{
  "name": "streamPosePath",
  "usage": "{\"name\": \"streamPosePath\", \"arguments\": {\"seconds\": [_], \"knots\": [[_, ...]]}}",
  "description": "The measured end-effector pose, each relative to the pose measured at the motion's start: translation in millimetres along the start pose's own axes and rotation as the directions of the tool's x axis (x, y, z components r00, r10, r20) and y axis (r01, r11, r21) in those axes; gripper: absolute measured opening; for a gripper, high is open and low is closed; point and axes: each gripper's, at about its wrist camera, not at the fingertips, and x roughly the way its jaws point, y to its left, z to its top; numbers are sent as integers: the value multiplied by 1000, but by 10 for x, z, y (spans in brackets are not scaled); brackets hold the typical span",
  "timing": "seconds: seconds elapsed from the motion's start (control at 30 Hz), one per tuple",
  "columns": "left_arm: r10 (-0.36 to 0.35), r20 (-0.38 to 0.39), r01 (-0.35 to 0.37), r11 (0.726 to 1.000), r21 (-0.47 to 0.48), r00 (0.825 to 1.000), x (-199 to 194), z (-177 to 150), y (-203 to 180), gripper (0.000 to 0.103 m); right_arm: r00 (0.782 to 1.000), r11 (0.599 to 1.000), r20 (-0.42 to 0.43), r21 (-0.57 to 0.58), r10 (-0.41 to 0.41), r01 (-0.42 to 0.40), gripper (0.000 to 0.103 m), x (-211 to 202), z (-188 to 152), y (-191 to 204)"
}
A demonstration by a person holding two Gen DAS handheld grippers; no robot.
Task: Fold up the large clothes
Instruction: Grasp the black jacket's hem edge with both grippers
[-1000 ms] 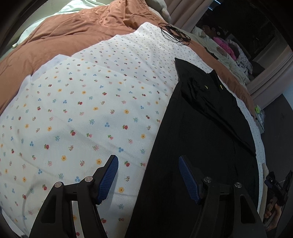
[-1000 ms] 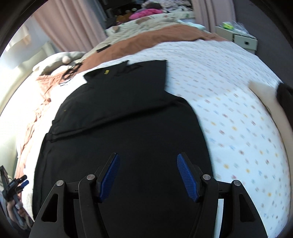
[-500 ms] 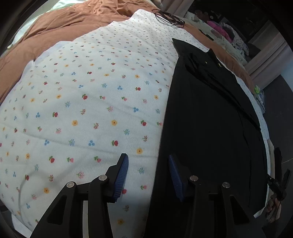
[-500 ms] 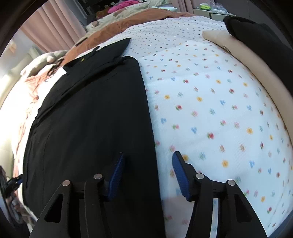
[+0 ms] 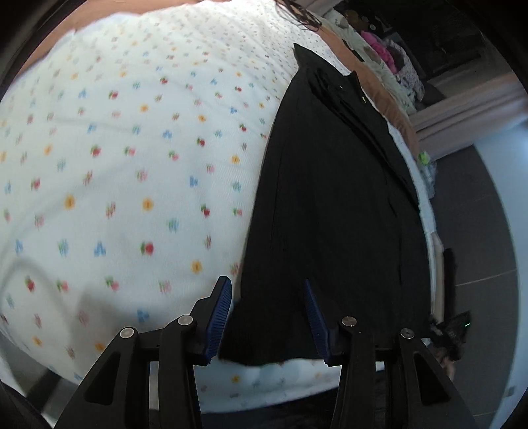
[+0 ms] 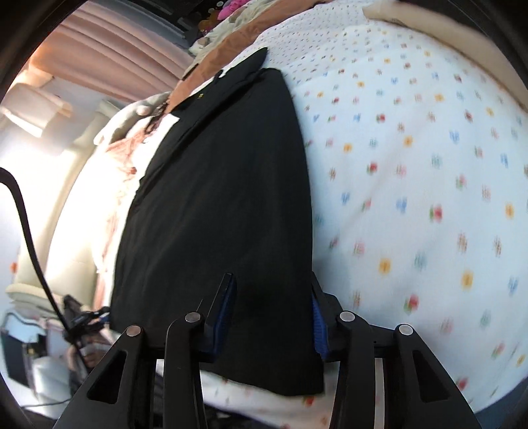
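a lived-in bedroom at home: a bed (image 5: 132, 165) spread with a white flower-print sheet over a rust-brown duvet (image 6: 244, 33), pink curtains (image 6: 109, 56) drawn at a bright window, heaps of loose clothes (image 5: 389, 56) beyond the bed, and grey floor tiles (image 5: 478, 231) beside it.

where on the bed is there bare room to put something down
Free: the flowered sheet left of the black garment, and again on its right side in the right wrist view. Crowded: the far end, with a cable and piled clothes.
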Motion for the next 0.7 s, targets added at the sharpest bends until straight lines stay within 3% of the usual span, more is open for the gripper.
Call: {"name": "streamPosePath", "arguments": {"seconds": [0.33, 0.7], "knots": [[-103, -31, 102, 994, -49, 994, -32, -88, 99, 47, 983, 984, -50, 53, 174, -171, 43, 55, -328, -22], [-192, 0, 191, 980, -56, 981, 203, 183, 9, 47, 975, 968, 23, 115, 222, -223, 42, 301, -166, 86]]}}
